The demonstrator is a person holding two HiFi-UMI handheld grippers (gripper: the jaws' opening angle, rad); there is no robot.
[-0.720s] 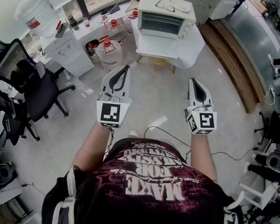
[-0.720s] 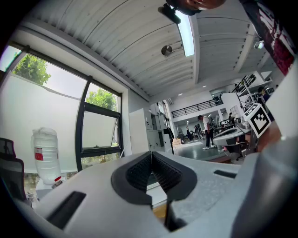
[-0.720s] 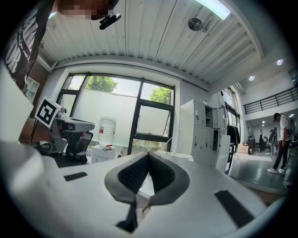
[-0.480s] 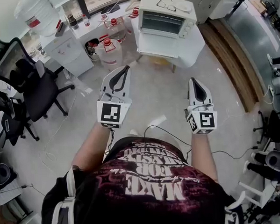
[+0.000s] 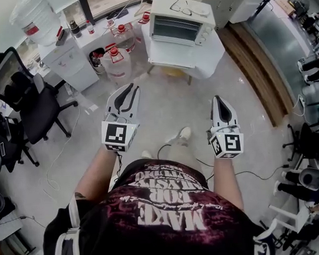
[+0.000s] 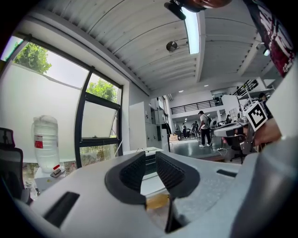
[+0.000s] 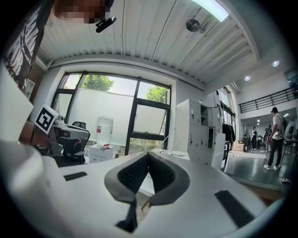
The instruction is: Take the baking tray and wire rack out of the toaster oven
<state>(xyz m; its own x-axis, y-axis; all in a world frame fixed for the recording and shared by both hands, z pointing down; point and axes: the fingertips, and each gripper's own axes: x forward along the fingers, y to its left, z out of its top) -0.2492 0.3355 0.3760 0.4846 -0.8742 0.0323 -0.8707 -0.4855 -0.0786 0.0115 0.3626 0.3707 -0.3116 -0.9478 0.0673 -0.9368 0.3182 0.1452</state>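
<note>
1. Head view: I hold my left gripper (image 5: 130, 88) and my right gripper (image 5: 220, 98) out level over the floor, well apart from each other. The white toaster oven (image 5: 180, 23) stands on a white table (image 5: 190, 54) well ahead of both pairs of fingers, nearer my right ones. Its door is closed, and I cannot make out the baking tray or wire rack behind the glass. Water jugs (image 5: 116, 60) stand on the floor ahead of my left fingers, and an office chair (image 5: 24, 99) is far off to their left.
2. Left gripper view: my left fingers (image 6: 132, 172) stand a little apart with nothing clamped. The toaster oven (image 6: 150, 161) shows far off through the gap between them.
3. Right gripper view: my right fingers (image 7: 135, 174) are closed, tips together, and hold nothing. The top of the toaster oven (image 7: 174, 154) shows just right of the tips, in the distance.
</note>
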